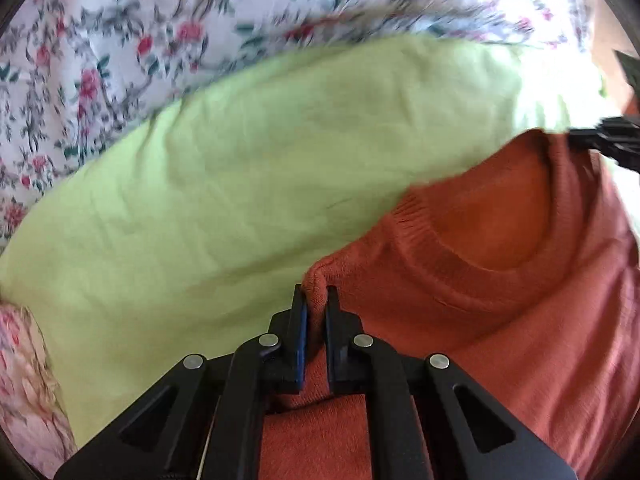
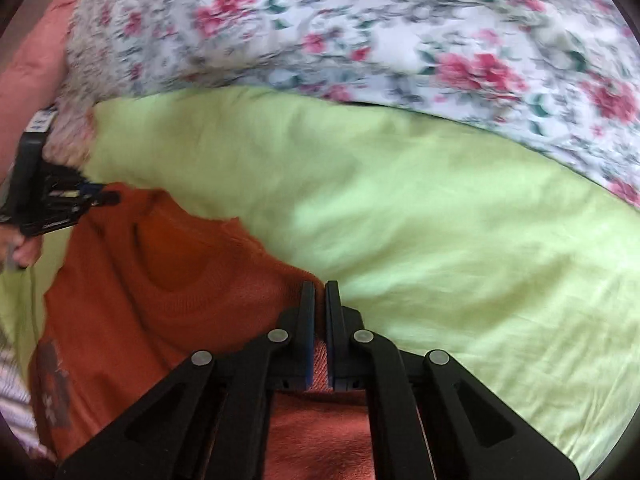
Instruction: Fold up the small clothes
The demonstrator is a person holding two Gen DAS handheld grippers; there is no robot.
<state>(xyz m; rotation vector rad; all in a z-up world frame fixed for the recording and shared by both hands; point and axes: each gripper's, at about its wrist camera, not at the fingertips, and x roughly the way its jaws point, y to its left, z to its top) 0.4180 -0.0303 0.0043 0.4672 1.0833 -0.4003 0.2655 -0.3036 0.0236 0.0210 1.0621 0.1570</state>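
A small rust-orange knit sweater lies on a light green sheet, its round ribbed collar facing up. My left gripper is shut on a pinch of the sweater's shoulder, left of the collar. In the right wrist view the same orange sweater fills the lower left, with a dark patch on its front. My right gripper is shut on the sweater's other shoulder edge. Each gripper shows in the other's view: the right gripper at the far side of the collar, the left gripper held in a hand.
A floral quilt with pink flowers borders the green sheet along the far side, and the floral quilt fills the top of the right wrist view. A pink floral cloth lies at the lower left. Striped fabric shows at the left edge.
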